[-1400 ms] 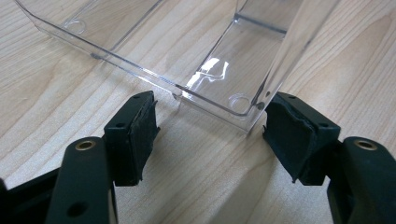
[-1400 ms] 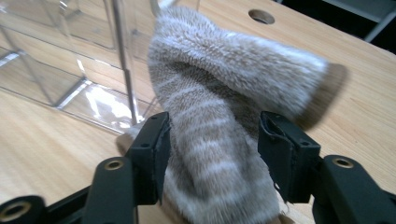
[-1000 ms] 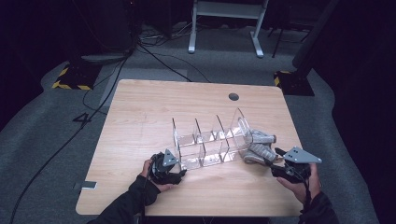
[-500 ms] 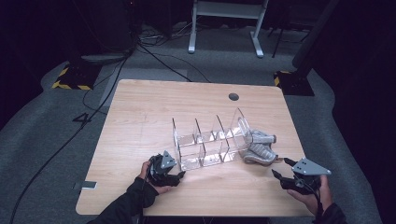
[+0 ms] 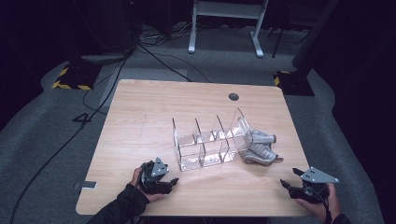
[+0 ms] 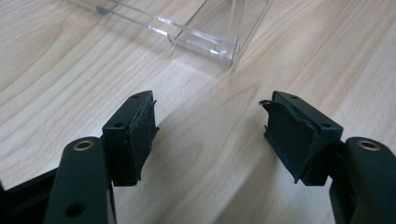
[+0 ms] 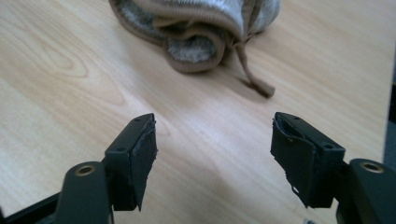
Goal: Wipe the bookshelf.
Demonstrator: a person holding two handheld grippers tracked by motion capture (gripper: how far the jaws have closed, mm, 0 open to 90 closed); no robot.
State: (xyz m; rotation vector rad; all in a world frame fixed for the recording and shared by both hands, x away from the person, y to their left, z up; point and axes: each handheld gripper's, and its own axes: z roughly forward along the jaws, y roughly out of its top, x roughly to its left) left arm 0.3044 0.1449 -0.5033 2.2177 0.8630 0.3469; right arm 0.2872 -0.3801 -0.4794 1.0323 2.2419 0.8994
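Right gripper (image 5: pixel 290 187) has drawn back from the soft sock bundle (image 5: pixel 258 148) (light, limp), jaws just opened wide and empty; grasp its thick rolled fold.

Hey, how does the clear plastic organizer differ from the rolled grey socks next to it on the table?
The clear organizer is see-through and rigid, with upright dividers forming compartments; the rolled socks are opaque grey knit with tan edging, soft and bundled. The organizer is the longer of the two and stretches across the table's middle; the socks are a compact lump at its right end. Both rest on the wooden table, held by neither gripper.
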